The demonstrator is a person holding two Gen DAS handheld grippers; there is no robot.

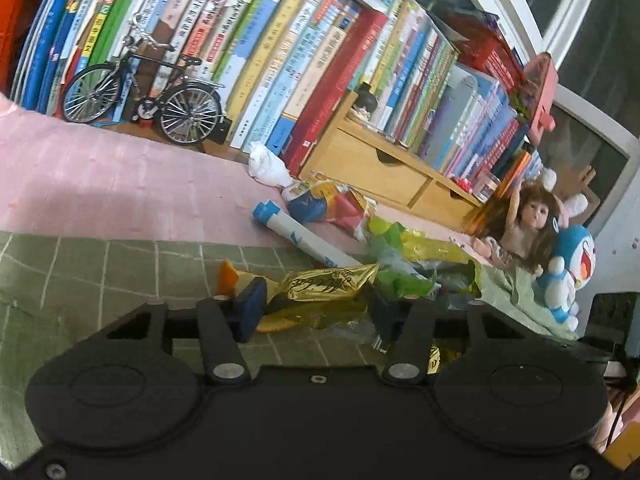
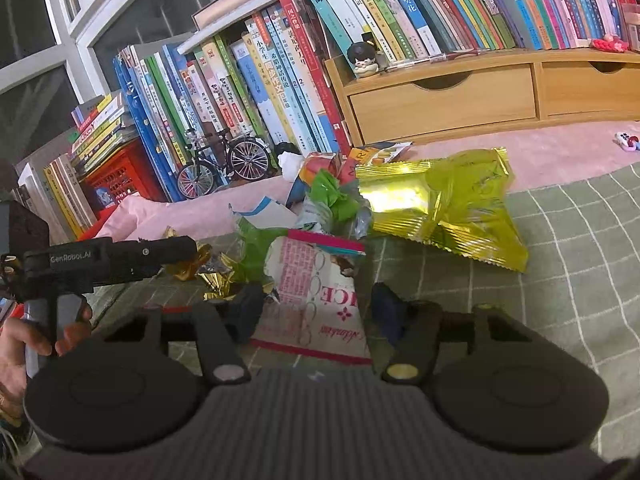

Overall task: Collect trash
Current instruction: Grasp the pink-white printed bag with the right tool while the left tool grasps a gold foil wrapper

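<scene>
Left gripper [image 1: 316, 312] clenches the gold wrapper [image 1: 328, 284] and right gripper [image 2: 316, 312] the pink packet [image 2: 316, 300] beside the book row [image 2: 280, 80]; slick foil may slip free.

Free room and obstacles. The green checked mat [image 2: 568, 264] lies bare to the right of the large gold bag [image 2: 440, 204], and the pink cloth [image 1: 100, 184] is open between the model bicycle [image 1: 144, 96] and the wrapper heap [image 2: 320, 208]. Behind, the row of books [image 1: 280, 60] and the wooden drawer unit [image 2: 480, 92] close off the far side. A doll [image 1: 524, 220] and blue plush toy [image 1: 568, 264] block one end of the heap.
</scene>
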